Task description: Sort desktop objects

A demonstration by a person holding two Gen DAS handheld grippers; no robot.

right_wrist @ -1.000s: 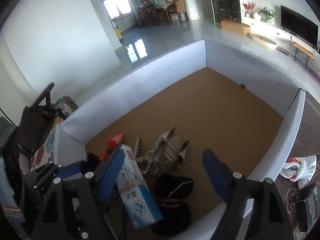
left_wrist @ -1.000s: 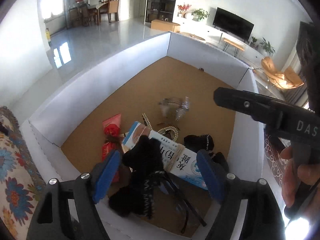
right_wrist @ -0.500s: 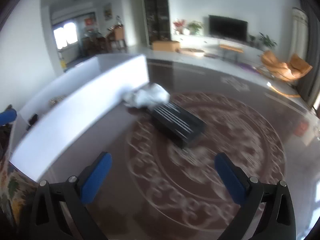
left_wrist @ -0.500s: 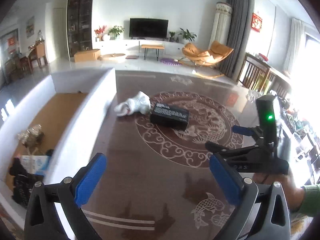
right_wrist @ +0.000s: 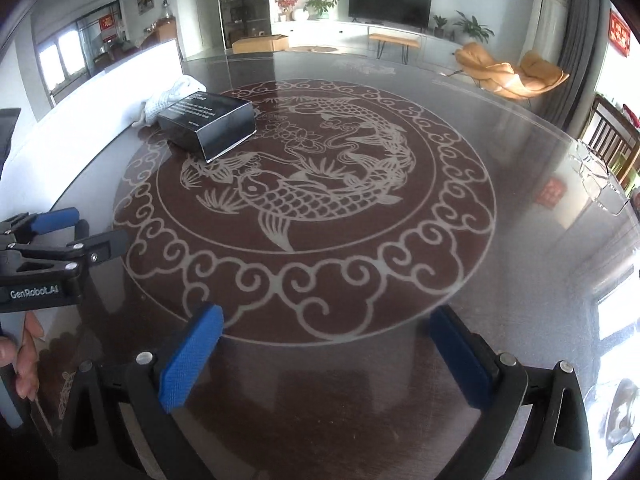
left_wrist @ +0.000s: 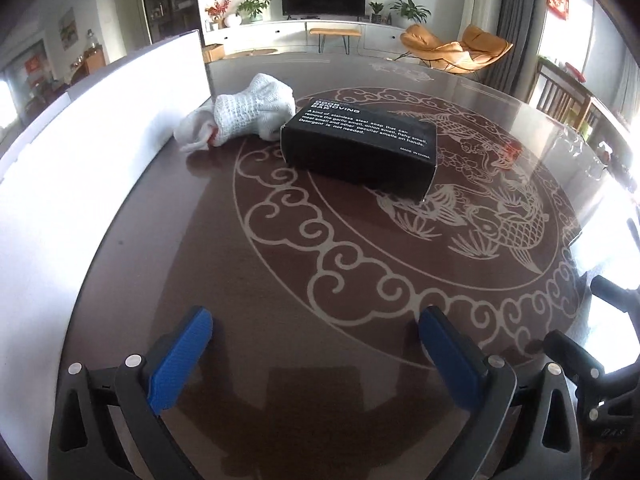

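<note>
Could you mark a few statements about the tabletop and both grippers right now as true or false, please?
1. The black box lies on the round table beside the white knitted cloth. True.
2. The left gripper is shut on the black box. False: its jaws stand wide open with nothing between them, and the box lies farther up the table.
3. The right gripper is open and empty. True.
4. The white cloth lies on top of the black box. False: it lies on the table behind the box, next to the white panel.
5. The box's top face carries white printed text. True.
6. The box stands upright on its narrow end. False: it lies flat on its broad face.
</note>
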